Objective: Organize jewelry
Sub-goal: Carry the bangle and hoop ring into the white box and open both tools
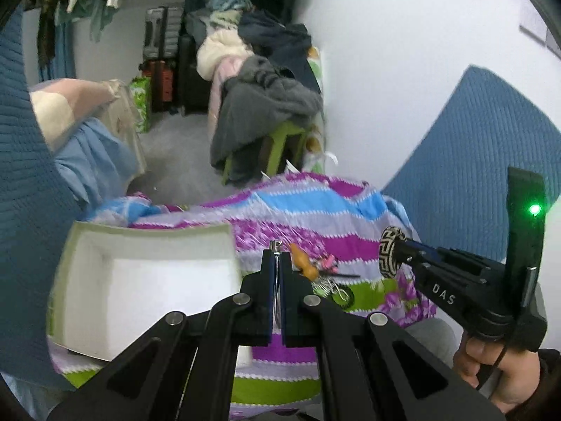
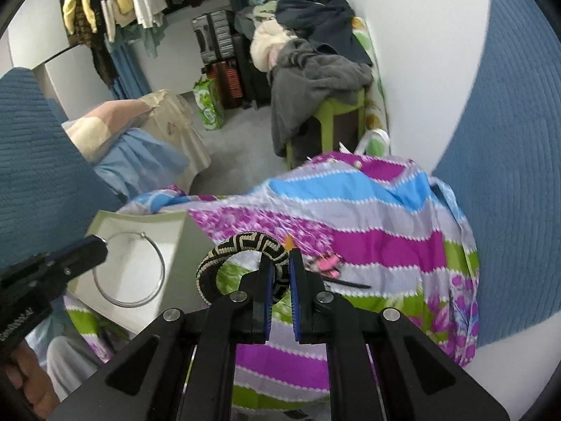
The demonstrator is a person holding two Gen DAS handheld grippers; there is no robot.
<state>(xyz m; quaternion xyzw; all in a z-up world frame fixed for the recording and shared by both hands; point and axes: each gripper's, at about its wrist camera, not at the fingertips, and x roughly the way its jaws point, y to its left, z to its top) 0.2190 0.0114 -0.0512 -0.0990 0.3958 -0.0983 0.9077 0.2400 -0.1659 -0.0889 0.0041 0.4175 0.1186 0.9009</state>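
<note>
In the left wrist view my left gripper (image 1: 278,258) is shut on a thin silver bangle (image 1: 277,245), seen edge-on between the pads. The right wrist view shows that silver bangle (image 2: 129,270) as a full hoop hanging from the left gripper (image 2: 101,245) over a white box (image 2: 147,219). My right gripper (image 2: 279,261) is shut on a black-and-cream woven bangle (image 2: 238,242). From the left, the right gripper (image 1: 403,245) holds the woven bangle (image 1: 391,252) above the striped cloth. The white box (image 1: 150,231) lies open at lower left.
Small pieces lie on the striped cloth (image 1: 315,210): an orange one (image 1: 302,263), a pink one (image 2: 328,263), a black pin (image 2: 347,283). Blue quilted fabric (image 2: 508,175) flanks both sides. A green stool (image 2: 326,112) piled with grey clothes stands behind, by a white wall.
</note>
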